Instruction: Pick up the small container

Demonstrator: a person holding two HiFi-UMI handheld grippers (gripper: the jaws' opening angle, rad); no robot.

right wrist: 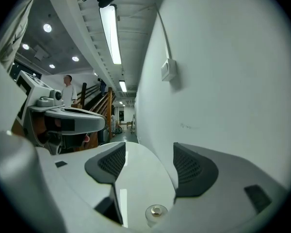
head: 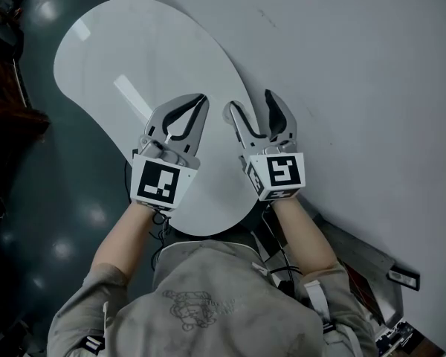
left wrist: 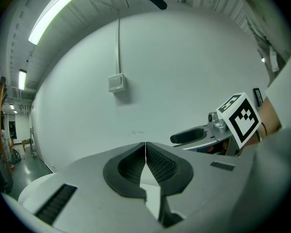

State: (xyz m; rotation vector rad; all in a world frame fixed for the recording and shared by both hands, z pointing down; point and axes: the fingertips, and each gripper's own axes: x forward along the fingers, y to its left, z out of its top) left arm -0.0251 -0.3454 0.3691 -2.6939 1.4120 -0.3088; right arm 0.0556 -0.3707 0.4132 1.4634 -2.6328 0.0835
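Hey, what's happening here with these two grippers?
A person holds two grippers over a white table beside a wall. The left gripper is shut and empty. The right gripper is open, with a small round metallic-topped thing low between its jaws, ungripped. Whether that is the container to pick up, I cannot tell.

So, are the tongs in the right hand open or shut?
Open: in the right gripper view the right tongs have their ribbed pads standing well apart, with white table showing between them and nothing pinched.
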